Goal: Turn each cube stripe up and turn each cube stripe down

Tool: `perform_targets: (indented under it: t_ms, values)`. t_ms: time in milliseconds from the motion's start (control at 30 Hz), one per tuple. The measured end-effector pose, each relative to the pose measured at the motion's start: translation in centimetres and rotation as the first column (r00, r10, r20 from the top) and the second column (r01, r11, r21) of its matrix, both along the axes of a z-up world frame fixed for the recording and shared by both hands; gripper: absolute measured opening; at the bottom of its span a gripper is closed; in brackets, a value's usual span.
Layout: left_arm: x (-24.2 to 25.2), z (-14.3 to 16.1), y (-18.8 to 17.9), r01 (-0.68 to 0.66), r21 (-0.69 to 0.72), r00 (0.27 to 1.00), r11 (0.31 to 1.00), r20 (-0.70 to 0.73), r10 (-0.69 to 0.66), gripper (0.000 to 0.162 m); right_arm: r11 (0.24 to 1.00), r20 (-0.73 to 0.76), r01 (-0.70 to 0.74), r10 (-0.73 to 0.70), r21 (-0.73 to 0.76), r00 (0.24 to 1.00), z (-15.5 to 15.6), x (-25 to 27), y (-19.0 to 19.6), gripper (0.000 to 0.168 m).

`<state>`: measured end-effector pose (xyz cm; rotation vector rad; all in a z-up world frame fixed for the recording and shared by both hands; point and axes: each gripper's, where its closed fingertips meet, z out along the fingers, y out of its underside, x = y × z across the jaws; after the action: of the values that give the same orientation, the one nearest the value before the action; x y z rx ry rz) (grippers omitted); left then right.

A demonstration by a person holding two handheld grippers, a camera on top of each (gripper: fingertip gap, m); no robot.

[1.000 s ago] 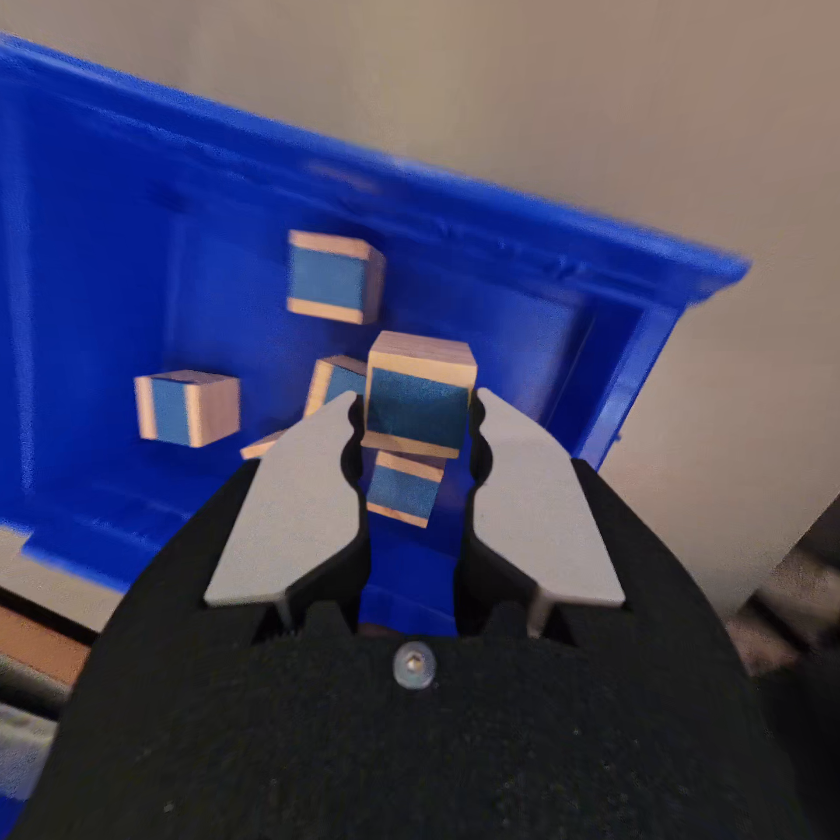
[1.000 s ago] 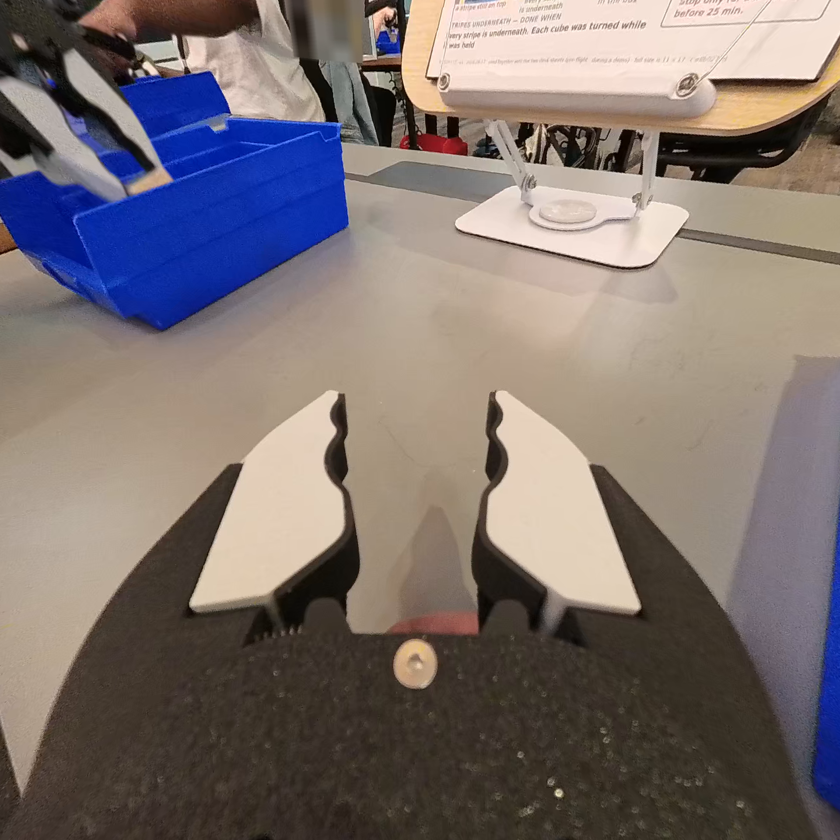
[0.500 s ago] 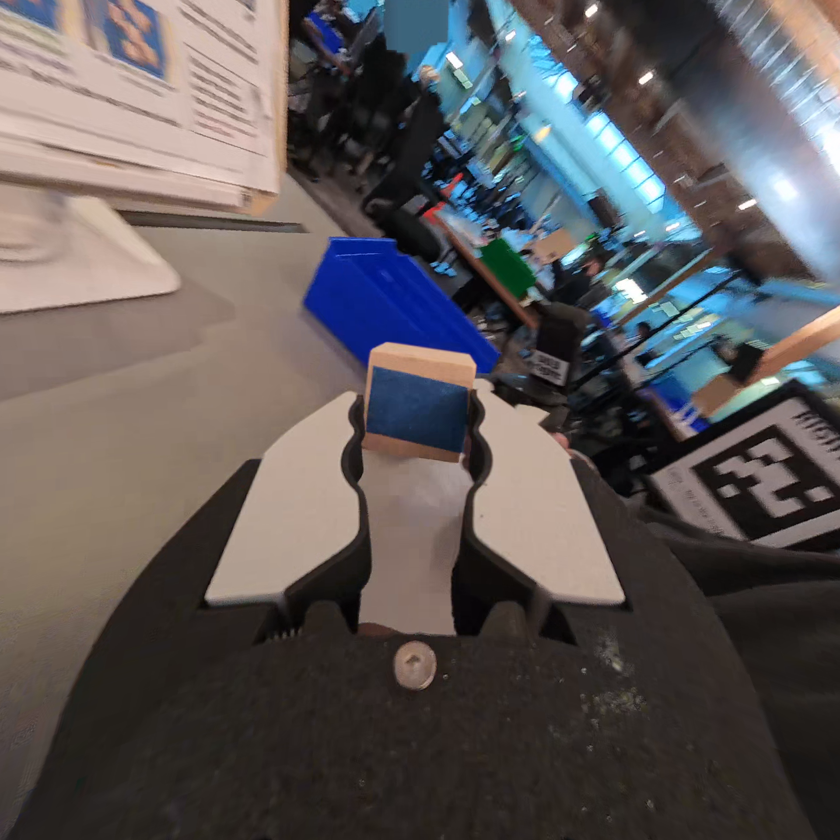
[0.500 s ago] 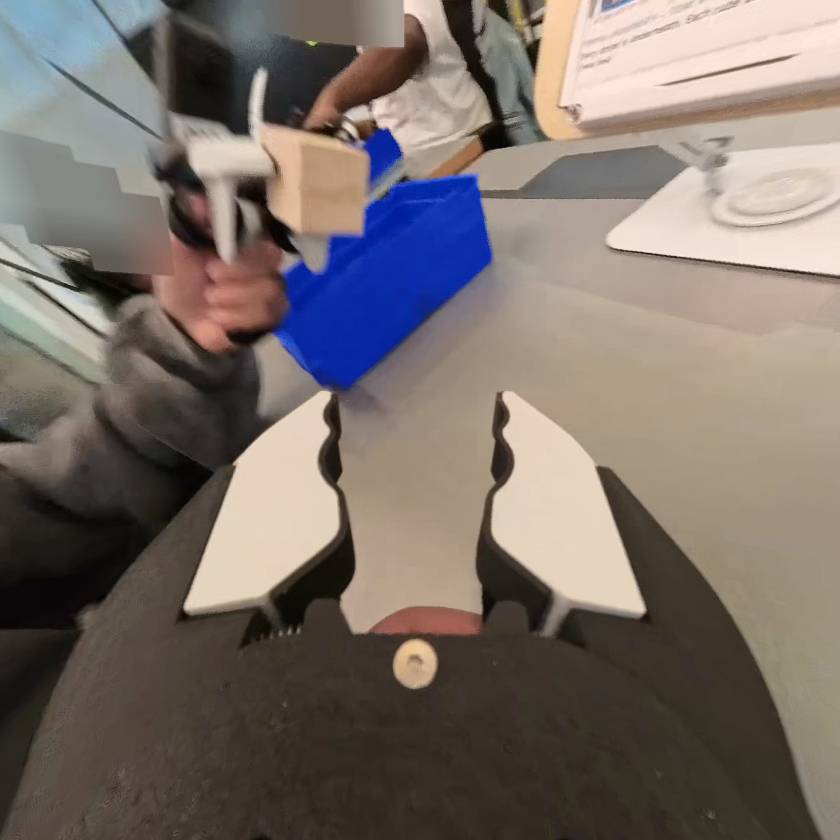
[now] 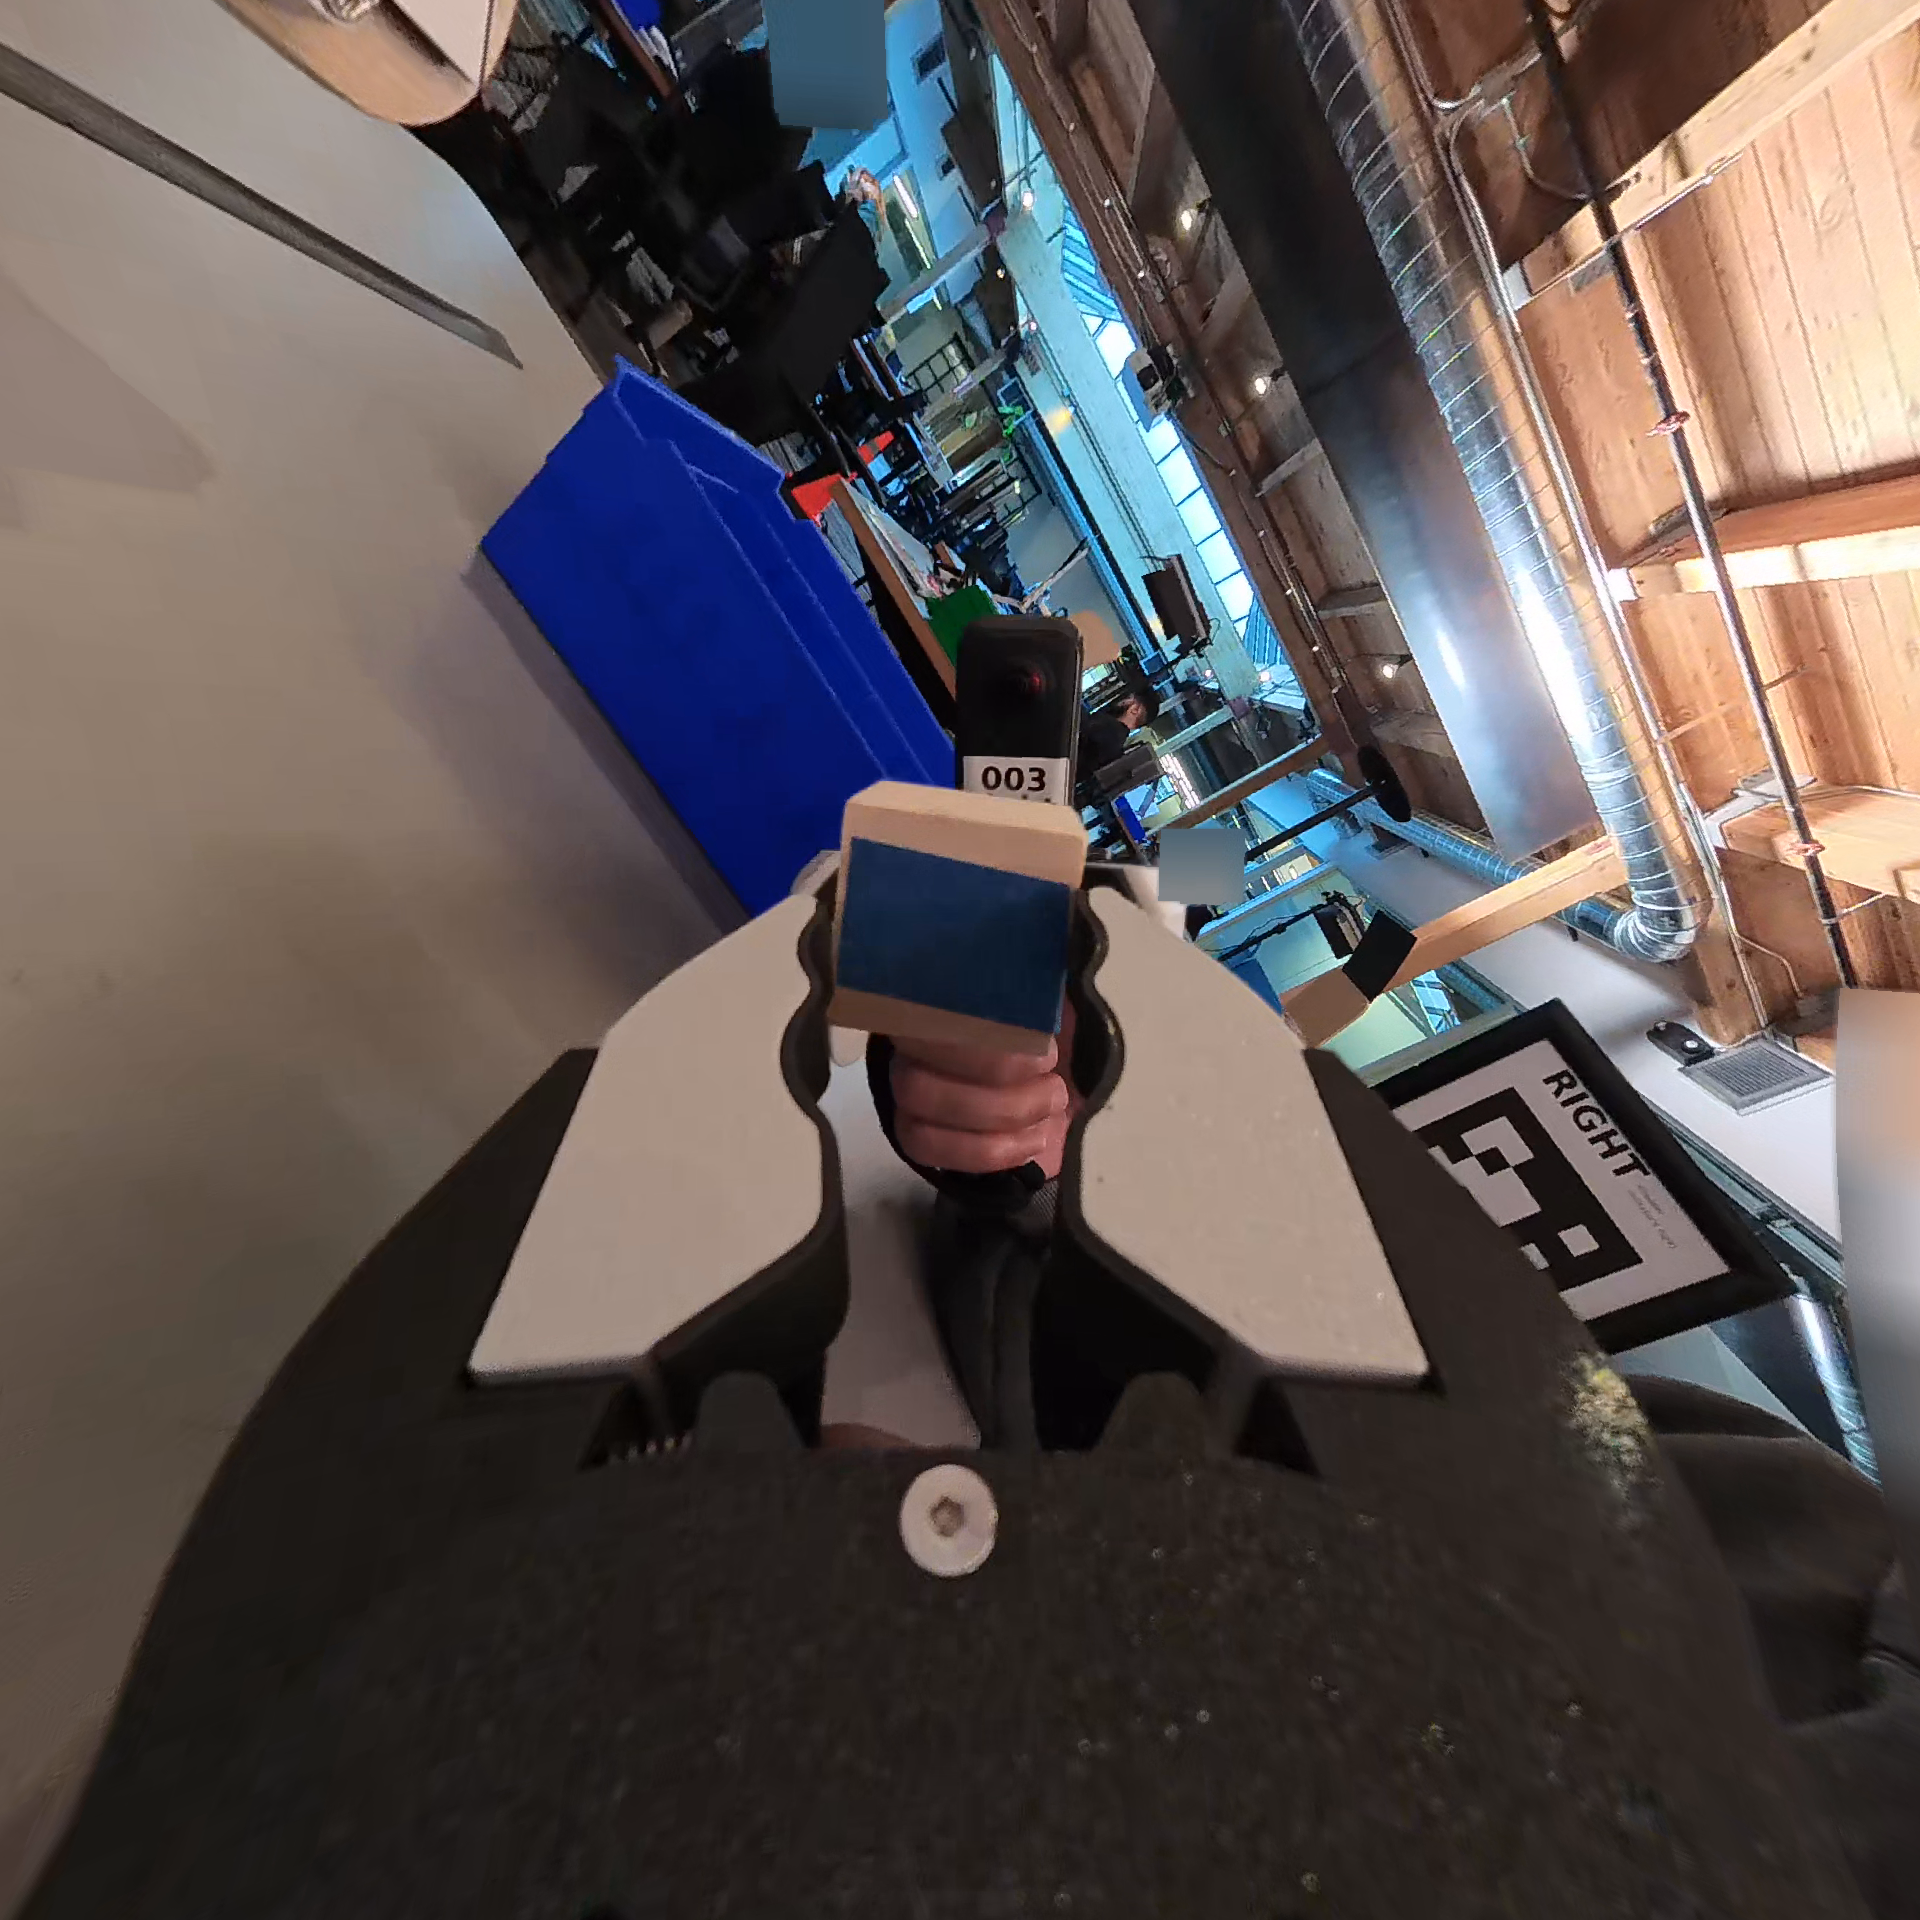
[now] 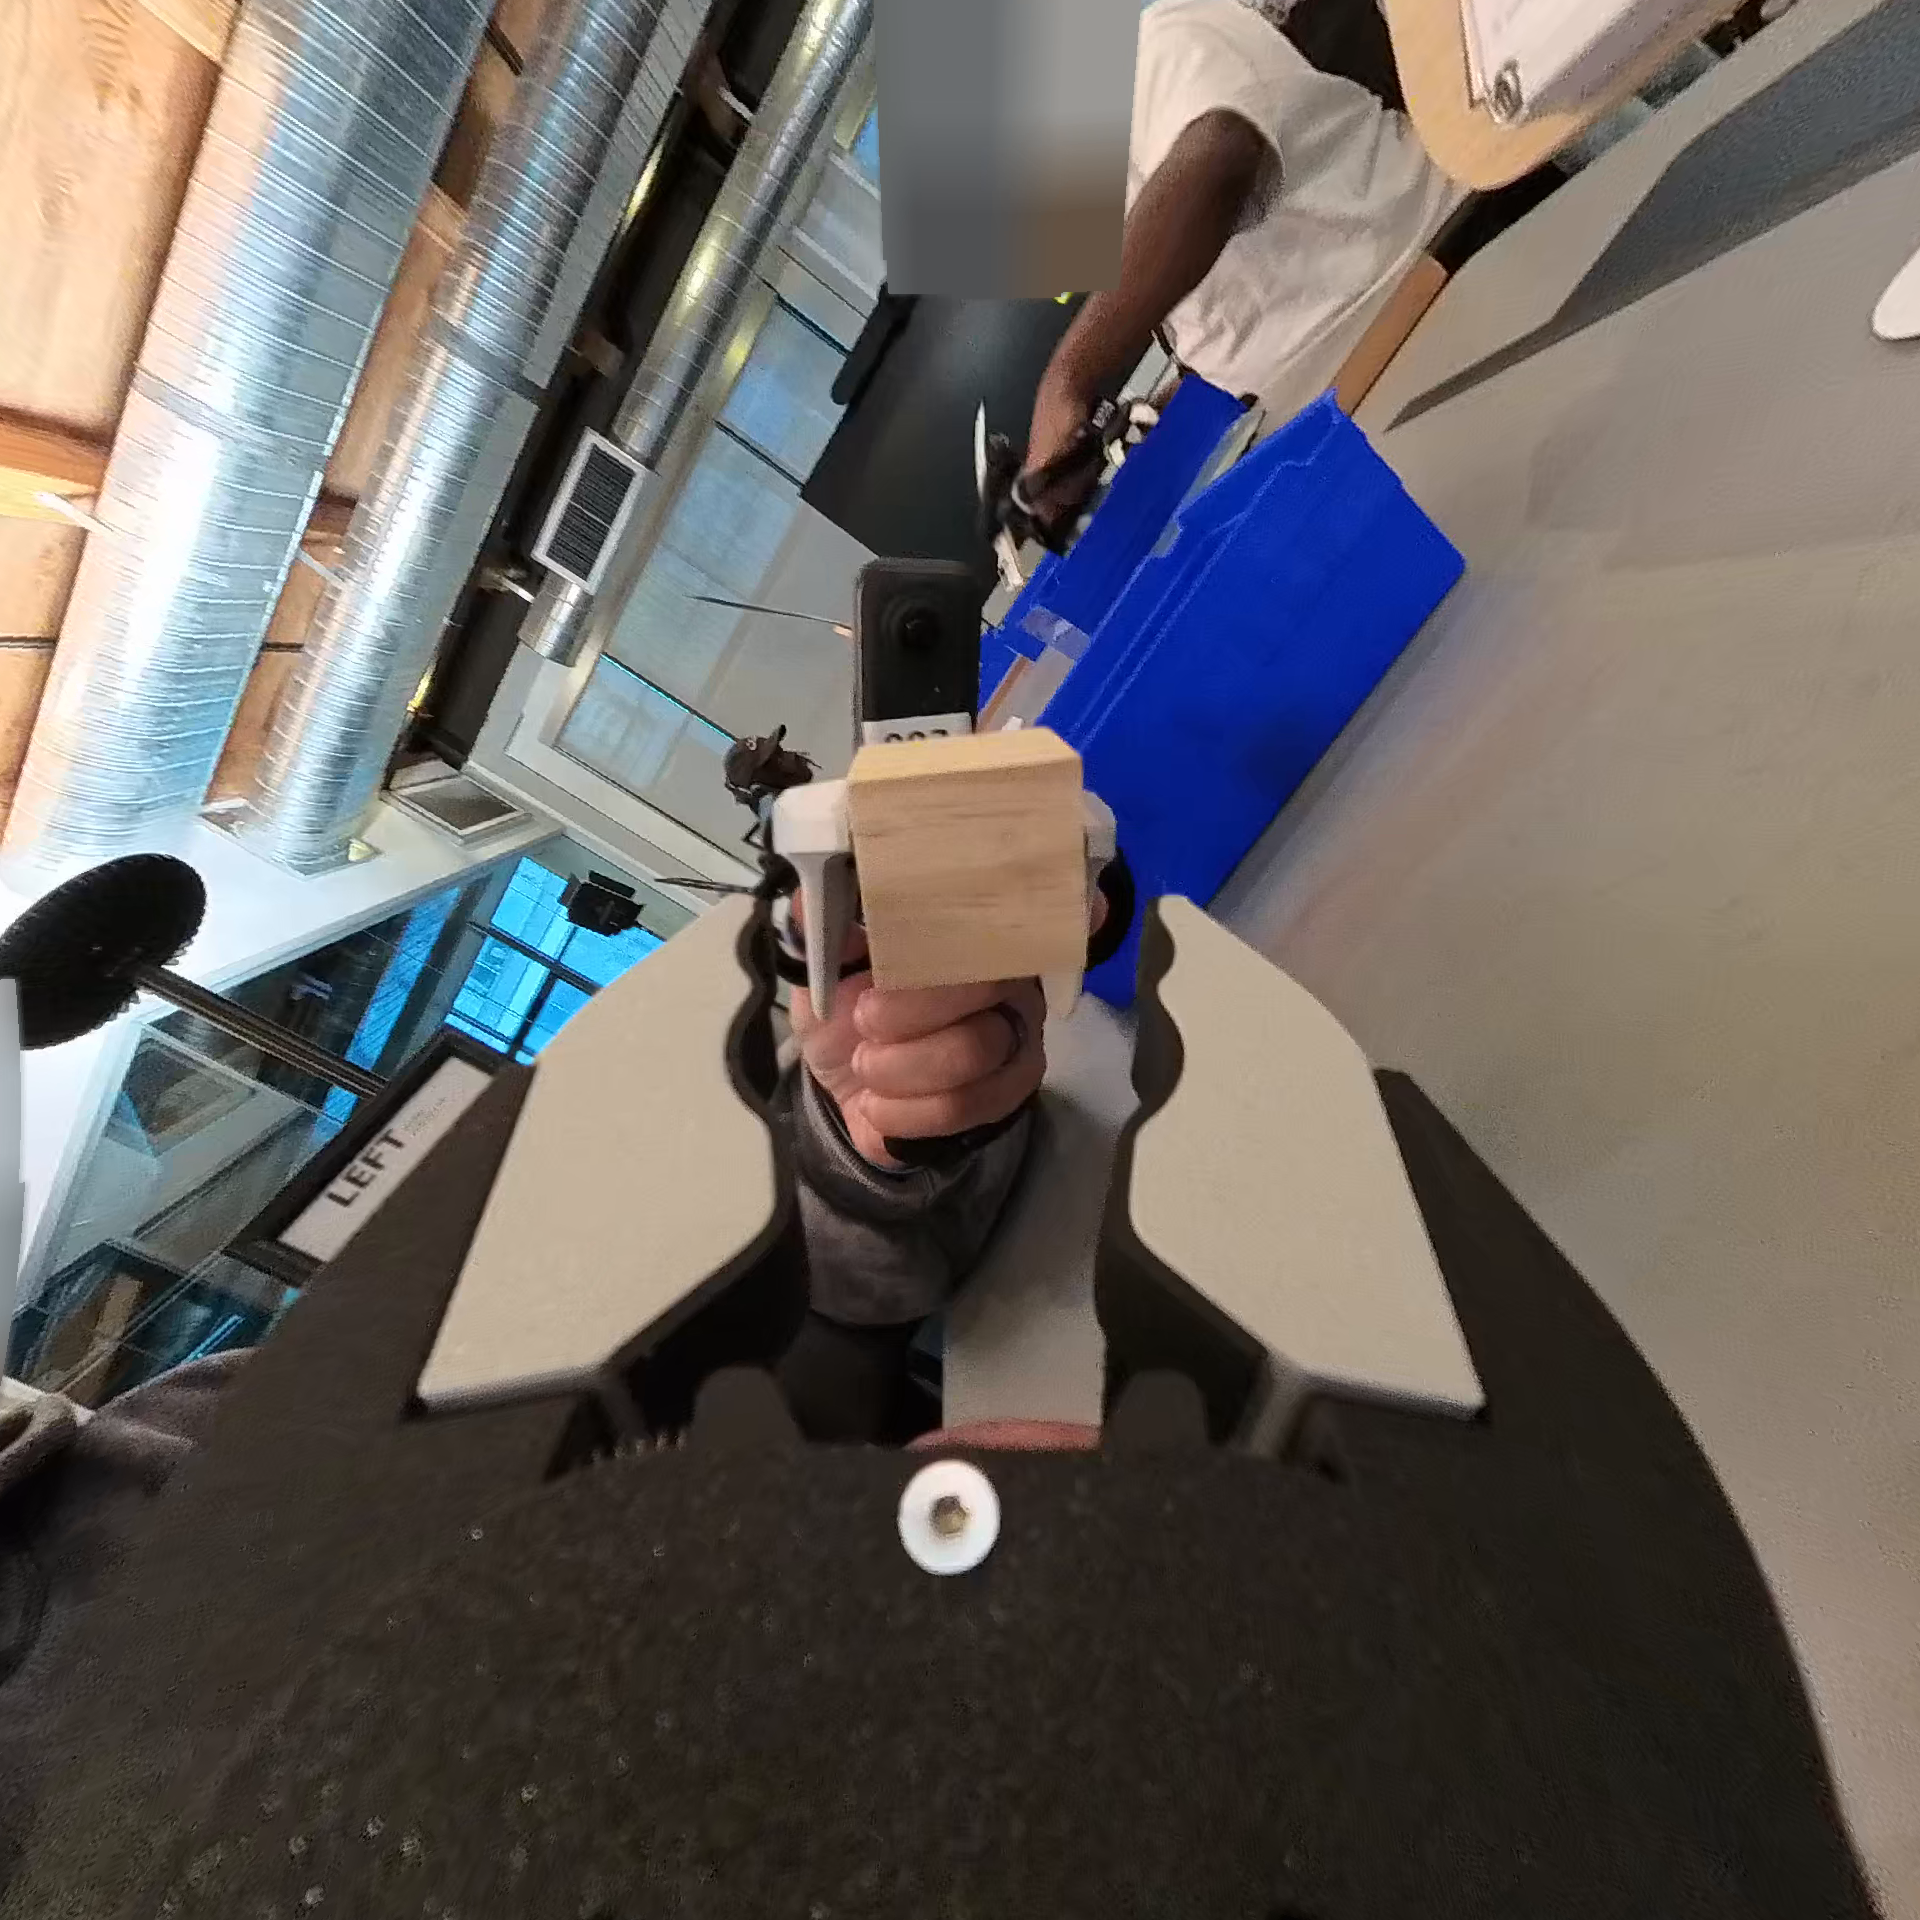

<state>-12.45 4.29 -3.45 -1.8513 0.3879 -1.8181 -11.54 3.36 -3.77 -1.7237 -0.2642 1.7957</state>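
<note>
Left gripper (image 5: pixel 951 951) swung up from blue bin (image 5: pixel 717 665), clamping striped wooden cube (image 5: pixel 954 925) frame centre, right gripper (image 6: pixel 945 935) spread, holding nothing

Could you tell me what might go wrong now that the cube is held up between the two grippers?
The cube sits only at the left gripper fingertips, in mid-air above the grey table; a loose handover could drop it. The open right gripper faces a plain wooden side, so the stripe direction may be misjudged.
</note>
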Motion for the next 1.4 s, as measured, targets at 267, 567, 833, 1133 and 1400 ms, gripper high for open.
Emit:
perform_targets:
  t_ms: [267, 567, 833, 1133, 1400]
  values:
    - [0.8, -0.9, -0.6, 0.045, -0.033, 0.999, 0.998, -0.009, -0.046, 0.043, 1.0, 0.051, 0.008, -0.008, 0.01, 0.999, -1.1, -0.3, 0.1, 0.043]
    - [-3.5, -0.7, -1.4, -0.055, 0.32, 0.914, 0.946, -0.366, 0.177, 0.077, 0.999, 0.044, 0.021, -0.023, 0.046, 0.999, 0.3, 0.9, -0.5, 0.043]
    - [-9.9, -7.7, -5.6, -0.151, 0.633, 0.575, 0.759, -0.569, 0.588, 0.062, 0.986, 0.088, 0.142, -0.149, 0.084, 0.985, 2.4, 4.8, 0.3, 0.043]
    - [-8.4, -8.6, -6.7, -0.027, 0.658, 0.561, 0.753, -0.614, 0.556, 0.061, 0.747, 0.492, 0.569, -0.66, 0.344, 0.568, 6.4, 21.5, 3.6, 0.043]
    - [-8.1, -9.2, -7.0, 0.002, 0.624, 0.565, 0.782, -0.646, 0.514, 0.06, 0.751, 0.885, 0.644, -0.389, 0.144, 0.256, -4.1, 30.6, 9.1, 0.043]
